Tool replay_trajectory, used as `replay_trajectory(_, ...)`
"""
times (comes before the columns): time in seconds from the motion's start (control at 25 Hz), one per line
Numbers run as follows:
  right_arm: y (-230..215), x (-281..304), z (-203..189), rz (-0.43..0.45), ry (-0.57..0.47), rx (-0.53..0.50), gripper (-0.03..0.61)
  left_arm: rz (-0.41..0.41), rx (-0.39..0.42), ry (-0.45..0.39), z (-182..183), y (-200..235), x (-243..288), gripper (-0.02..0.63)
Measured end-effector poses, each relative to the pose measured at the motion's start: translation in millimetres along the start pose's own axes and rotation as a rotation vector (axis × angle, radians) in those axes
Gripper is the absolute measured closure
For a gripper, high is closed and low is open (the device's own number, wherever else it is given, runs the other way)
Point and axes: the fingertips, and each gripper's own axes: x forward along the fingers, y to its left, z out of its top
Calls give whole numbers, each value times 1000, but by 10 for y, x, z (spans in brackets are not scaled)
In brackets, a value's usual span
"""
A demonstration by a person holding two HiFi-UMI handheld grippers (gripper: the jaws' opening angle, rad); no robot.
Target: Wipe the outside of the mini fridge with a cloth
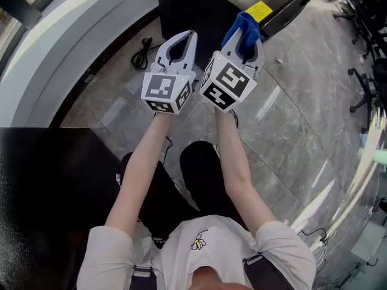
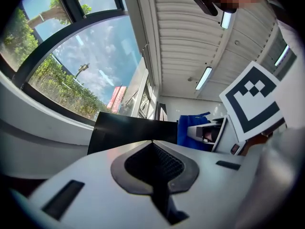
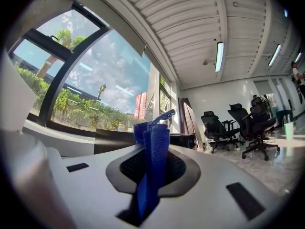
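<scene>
A black mini fridge [image 1: 193,8] stands on the floor ahead of me; its dark body [image 2: 128,130] also shows past the left jaws and as a dark box [image 3: 116,141] past the right jaws. My right gripper [image 1: 247,36] is shut on a blue cloth [image 1: 243,28], which sticks up from between its jaws as a folded strip [image 3: 153,161]. My left gripper [image 1: 181,46] is held beside it, shut with nothing in it [image 2: 152,144]. Both are raised above the floor, short of the fridge. From the left gripper view the cloth [image 2: 189,130] shows at the right.
A black cable [image 1: 143,53] lies on the marble floor at the left. A yellow label [image 1: 259,11] sits on a dark panel by the fridge. Black office chairs [image 3: 238,128] stand at the right. A black surface [image 1: 48,186] lies at my lower left. A curved window wall runs along the left.
</scene>
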Motion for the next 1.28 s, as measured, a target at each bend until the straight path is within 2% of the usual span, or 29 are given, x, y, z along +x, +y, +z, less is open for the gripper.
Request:
replay_trajectory(0.12,-159,-70,-1,-24,4,14,517,18,-27,22,-60,-8,23,609)
replay_trajectory(0.32,-272,-134,-5,-33,16,21,517,14,23,32,-53,-43,16,609)
replay_trajectory(0.72,-385,-189,-11,-53,12,7,517,22,24,17,-19,28,22,609)
replay_trajectory(1.0,-461,-231,-27,-66,20,42,517,38,8,-4,11,117,18,609)
replay_trajectory(1.12,-398,-266,-2,-39,15,74,517,67,13,-26,81,221,17,609)
replay_trajectory(1.2,-207,-291,17,16,-3,53,517,99,27,-51,176,349,-6,609)
replay_trajectory(1.28,87,-294,2,92,-19,11,517,142,9,-77,257,503,-59,609)
